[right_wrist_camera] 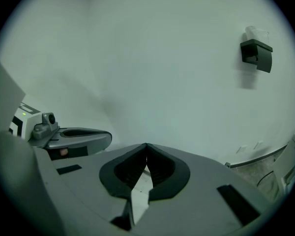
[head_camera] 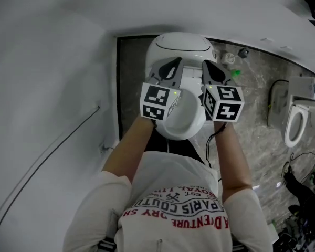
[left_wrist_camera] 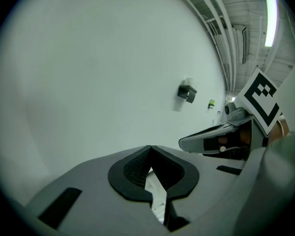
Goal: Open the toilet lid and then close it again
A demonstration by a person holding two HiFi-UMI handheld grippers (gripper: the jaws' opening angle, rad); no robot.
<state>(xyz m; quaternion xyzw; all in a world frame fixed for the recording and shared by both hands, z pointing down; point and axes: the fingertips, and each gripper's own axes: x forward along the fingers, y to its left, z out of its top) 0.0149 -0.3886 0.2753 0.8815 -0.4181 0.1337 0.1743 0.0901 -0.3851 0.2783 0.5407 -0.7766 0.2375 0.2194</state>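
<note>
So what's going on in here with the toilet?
A person stands over a white toilet by the wall, with a claw in each hand. The left claw and the right claw are side by side above the toilet, pointing toward the wall. Both are shut and hold nothing. From these views I can't tell whether the lid is up or down.

Dim, even light; fisheye-vignetted edges
</note>
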